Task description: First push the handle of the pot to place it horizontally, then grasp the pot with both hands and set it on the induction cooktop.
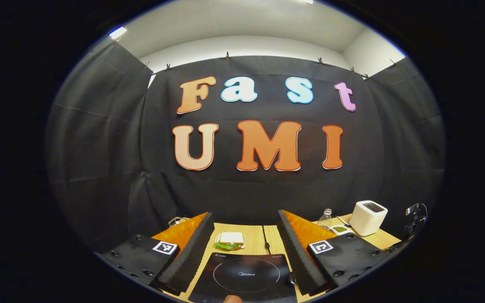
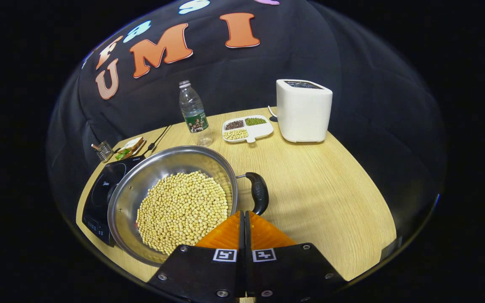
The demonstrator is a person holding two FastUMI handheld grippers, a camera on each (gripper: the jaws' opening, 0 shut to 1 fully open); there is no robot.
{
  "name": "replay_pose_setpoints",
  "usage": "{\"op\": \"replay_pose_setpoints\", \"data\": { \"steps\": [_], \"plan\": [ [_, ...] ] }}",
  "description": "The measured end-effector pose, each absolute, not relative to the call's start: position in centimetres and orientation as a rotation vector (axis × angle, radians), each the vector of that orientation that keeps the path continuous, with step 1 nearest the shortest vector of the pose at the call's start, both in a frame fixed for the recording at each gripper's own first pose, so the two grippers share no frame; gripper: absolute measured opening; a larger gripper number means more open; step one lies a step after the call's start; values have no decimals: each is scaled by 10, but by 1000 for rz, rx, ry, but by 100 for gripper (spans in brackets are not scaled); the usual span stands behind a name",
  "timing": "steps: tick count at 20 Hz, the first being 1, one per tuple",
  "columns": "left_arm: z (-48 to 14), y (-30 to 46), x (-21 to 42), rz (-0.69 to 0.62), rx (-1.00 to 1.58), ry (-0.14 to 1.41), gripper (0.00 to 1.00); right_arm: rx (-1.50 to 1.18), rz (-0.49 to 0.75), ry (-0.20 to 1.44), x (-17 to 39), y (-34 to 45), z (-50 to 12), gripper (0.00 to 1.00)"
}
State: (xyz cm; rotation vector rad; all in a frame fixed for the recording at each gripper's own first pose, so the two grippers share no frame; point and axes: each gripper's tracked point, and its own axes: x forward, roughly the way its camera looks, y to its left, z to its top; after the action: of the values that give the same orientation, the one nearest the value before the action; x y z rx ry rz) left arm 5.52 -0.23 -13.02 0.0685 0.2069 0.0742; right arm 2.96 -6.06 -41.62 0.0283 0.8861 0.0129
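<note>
In the right gripper view a steel pot (image 2: 141, 185) full of pale yellow beans (image 2: 181, 210) stands on the wooden table. Its black handle (image 2: 259, 191) sticks out on the right side, curving toward me. My right gripper (image 2: 244, 213) is shut with nothing between its fingers, its tips at the pot's near rim just left of the handle's end. The black induction cooktop (image 2: 99, 189) lies left of the pot, whose left edge overlaps it. My left gripper (image 1: 245, 213) stands open above the cooktop (image 1: 246, 275), held level and facing the wall.
A white box-shaped appliance (image 2: 303, 109), a divided tray of beans (image 2: 246, 128) and a plastic bottle (image 2: 193, 111) stand at the back of the table (image 2: 331, 189). A sandwich on a plate (image 1: 230, 240) lies beyond the cooktop, with a small wire rack (image 2: 103, 150) nearby.
</note>
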Motion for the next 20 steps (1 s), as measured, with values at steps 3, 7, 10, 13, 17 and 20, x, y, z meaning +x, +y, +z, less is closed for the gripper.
{"op": "replay_pose_setpoints", "data": {
  "steps": [3, 7, 10, 13, 17, 20],
  "plan": [
    [-145, -9, 55, 64, 54, 233, 99, 34, 14, 885, 33, -60, -418, 0],
    [-169, -16, 56, 60, 58, 274, 98, 46, 21, 883, 39, -59, -420, 0],
    [-188, -22, 54, 54, 49, 315, 99, 55, 25, 883, 42, -59, -420, 0],
    [-204, -26, 53, 50, 43, 349, 99, 61, 29, 880, 44, -59, -421, 0],
    [-220, -31, 48, 46, 33, 386, 98, 34, 9, 866, 44, -66, -417, 0],
    [-234, -37, 44, 39, 18, 411, 98, 40, 7, 833, 45, -68, -403, 0]
  ]
}}
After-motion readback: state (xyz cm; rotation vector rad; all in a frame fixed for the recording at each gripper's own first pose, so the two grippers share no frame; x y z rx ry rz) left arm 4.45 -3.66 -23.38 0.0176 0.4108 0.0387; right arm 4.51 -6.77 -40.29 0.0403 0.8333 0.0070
